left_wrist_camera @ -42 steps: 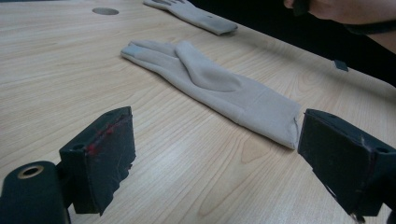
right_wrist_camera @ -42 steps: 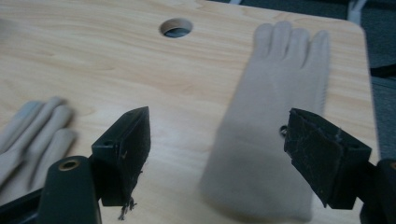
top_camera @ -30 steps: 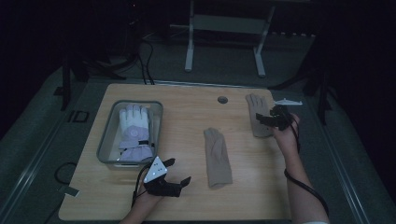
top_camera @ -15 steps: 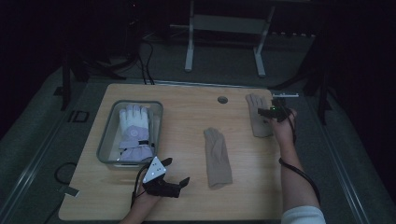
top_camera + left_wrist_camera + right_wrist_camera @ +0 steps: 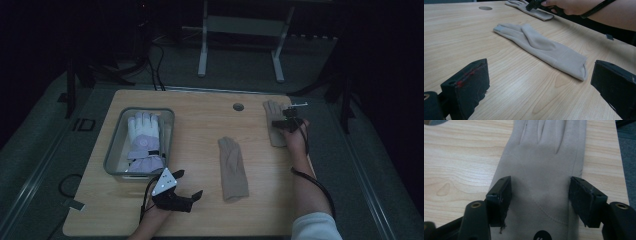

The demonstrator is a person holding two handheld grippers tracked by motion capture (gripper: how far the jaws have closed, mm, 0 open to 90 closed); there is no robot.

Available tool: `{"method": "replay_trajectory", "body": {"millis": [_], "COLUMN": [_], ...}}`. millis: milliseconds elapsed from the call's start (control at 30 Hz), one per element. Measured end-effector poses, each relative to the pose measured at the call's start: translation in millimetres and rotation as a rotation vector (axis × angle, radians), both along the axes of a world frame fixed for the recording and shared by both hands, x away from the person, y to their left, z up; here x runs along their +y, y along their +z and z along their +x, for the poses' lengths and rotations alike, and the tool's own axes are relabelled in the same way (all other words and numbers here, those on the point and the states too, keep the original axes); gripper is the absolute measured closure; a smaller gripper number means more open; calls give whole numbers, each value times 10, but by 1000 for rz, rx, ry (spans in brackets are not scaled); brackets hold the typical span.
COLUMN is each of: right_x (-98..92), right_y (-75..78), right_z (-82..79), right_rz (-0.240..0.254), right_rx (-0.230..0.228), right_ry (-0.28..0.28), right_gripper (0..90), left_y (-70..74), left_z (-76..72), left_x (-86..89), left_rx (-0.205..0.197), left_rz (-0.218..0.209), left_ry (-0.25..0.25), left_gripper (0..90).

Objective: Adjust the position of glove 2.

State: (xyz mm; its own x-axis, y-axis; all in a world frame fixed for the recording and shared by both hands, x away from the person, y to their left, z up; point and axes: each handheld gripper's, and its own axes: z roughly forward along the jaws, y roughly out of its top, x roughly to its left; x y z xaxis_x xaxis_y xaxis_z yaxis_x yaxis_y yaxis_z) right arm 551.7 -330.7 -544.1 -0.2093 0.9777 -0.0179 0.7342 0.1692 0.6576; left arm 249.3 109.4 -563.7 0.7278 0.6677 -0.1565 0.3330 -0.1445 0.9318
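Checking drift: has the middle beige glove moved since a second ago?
No. The middle beige glove lies in the same spot and at the same angle, below the round table hole.

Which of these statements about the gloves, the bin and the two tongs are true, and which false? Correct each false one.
1. The right tongs are lowered over a beige glove near the table's far right corner. True.
2. The clear bin holds beige gloves. False: it holds white and lilac gloves.
3. The left tongs grip the middle glove. False: they stand open, apart from it.
4. The middle glove lies flat on the table. True.
5. The right tongs' jaws have the glove between them. True; they have just been closing.
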Motion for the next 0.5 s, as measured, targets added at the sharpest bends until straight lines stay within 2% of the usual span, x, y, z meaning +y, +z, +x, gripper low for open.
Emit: {"method": "replay_trajectory", "body": {"millis": [100,167,233,333,400,500], "right_x": [-17,-24,-24,-43,-58,-61], "right_y": [25,42,52,57,75,131], "right_z": [2,-1,-12,-34,-58,-111], "right_rz": [-12,-18,-26,3,42,39], "right_rx": [12,17,21,16,20,19], "right_ry": [0,-14,-35,-59,-67,-62], "right_gripper": [509,676,777,808,811,815], "left_y": [-3,0,-1,-6,-7,-5], "left_z": [-6,-7,-6,-9,-14,-17], "left_x": [-7,-16,-24,-36,-47,-57], "left_rx": [1,0,2,2,-2,-2], "left_rz": [-3,-9,-8,-5,-2,6], "left_ry": [-1,-5,-9,-16,-19,-20], "left_gripper": [24,24,24,24,24,24]}}
